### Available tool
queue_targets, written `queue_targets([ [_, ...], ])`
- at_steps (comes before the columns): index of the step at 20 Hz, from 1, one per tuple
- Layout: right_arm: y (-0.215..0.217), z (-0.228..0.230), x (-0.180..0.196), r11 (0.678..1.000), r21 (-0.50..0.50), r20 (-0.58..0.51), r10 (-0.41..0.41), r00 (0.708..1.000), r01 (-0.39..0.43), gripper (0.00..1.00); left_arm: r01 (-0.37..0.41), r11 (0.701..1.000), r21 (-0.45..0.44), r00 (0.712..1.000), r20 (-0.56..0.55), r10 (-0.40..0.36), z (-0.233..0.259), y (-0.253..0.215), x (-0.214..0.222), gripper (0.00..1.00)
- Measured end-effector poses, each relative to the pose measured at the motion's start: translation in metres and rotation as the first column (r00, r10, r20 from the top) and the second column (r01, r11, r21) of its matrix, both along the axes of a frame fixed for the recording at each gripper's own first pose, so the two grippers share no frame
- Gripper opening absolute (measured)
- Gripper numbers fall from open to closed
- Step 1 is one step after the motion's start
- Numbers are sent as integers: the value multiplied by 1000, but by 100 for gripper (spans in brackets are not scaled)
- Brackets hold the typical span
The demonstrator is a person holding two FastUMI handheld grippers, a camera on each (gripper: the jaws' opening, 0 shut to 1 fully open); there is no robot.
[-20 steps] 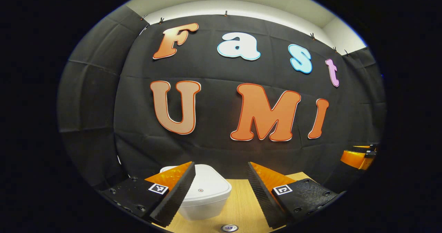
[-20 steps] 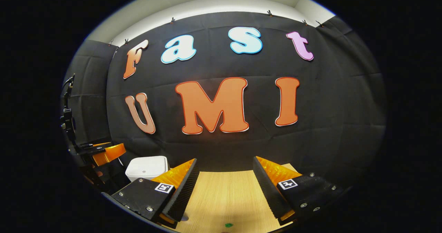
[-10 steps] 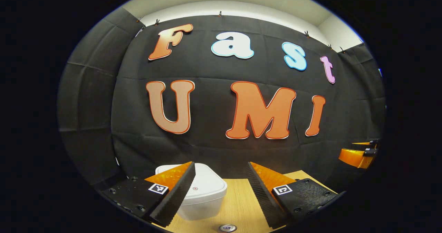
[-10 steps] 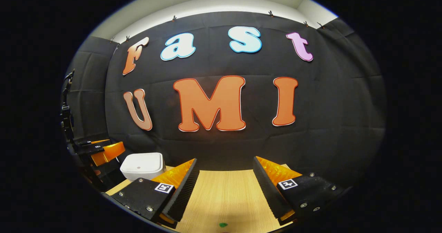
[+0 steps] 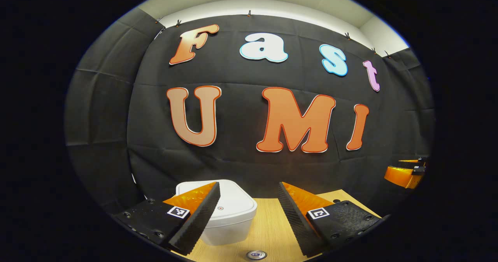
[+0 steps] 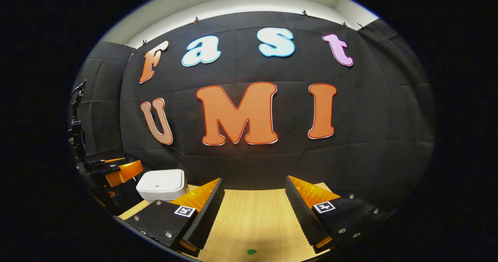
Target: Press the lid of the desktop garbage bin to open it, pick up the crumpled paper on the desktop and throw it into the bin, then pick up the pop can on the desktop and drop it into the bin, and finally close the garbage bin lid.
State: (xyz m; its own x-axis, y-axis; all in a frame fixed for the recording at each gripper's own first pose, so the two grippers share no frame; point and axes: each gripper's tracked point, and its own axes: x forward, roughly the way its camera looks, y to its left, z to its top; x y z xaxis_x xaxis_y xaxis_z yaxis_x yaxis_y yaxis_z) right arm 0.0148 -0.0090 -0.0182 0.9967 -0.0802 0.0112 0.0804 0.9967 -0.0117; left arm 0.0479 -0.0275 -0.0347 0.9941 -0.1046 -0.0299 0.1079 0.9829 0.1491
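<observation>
1. Bin (image 5: pixel 229 215) sits at far left of the desk (image 5: pixel 272 231), lid down, partly behind the left gripper (image 5: pixel 249 211), whose fingers are spread wide and empty.
2. Can top (image 5: pixel 256 255) peeks in nearest the camera.
3. Right gripper (image 6: pixel 255 211), fingers apart, empty, hovers over bare wood.
4. Lid-press step looks pending; next, one finger down onto the lid.

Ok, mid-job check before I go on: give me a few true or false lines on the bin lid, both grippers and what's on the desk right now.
1. The garbage bin has its lid open. False: the lid sits flat and closed.
2. The left gripper is open and holds nothing. True.
3. The right gripper grips the pop can. False: it is open over the bare wooden desktop.
4. The bin stands on the desktop near the black cloth wall. True.
5. The pop can's top shows at the bottom edge of the left gripper view. True.
</observation>
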Motion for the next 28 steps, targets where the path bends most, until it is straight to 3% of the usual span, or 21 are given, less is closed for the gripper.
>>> queue_targets([
  [6, 4, 0, 2, 1000, 1, 1, 16, 1000, -16, 94, 21, 1000, 16, 1000, 10, -21, 4, -4, 0, 94],
  [9, 6, -1, 4, 1000, -1, -3, 26, 1000, -26, 94, 14, 1000, 19, 1000, 5, -14, 2, 0, 1, 86],
  [11, 6, -1, 4, 1000, -1, -6, 30, 1000, -30, 94, -2, 1000, 0, 1000, 8, 2, 2, 6, 5, 73],
  [12, 7, -1, 5, 1000, -1, -6, 31, 1000, -31, 94, -8, 1000, -2, 1000, 5, 8, 2, 10, 6, 61],
  [13, 7, -1, 6, 999, -1, -7, 32, 999, -32, 94, -13, 1000, -11, 1000, -1, 13, 0, 14, 7, 58],
  [16, 8, 0, 8, 999, -2, -8, 36, 999, -36, 94, -47, 998, -44, 997, -60, 44, -14, 27, 16, 16],
  [18, 9, -1, 11, 999, -5, -11, 40, 999, -40, 94, -76, 997, -33, 996, -56, 75, -14, 40, 22, 0],
  [22, 10, -4, 15, 999, -5, -23, 45, 999, -45, 94, -97, 995, 2, 995, -27, 97, 1, 53, 25, 0],
  [28, 16, -8, 24, 998, 1, -44, 58, 997, -58, 94, -116, 992, 42, 983, -136, 121, -3, 71, 63, 0],
])
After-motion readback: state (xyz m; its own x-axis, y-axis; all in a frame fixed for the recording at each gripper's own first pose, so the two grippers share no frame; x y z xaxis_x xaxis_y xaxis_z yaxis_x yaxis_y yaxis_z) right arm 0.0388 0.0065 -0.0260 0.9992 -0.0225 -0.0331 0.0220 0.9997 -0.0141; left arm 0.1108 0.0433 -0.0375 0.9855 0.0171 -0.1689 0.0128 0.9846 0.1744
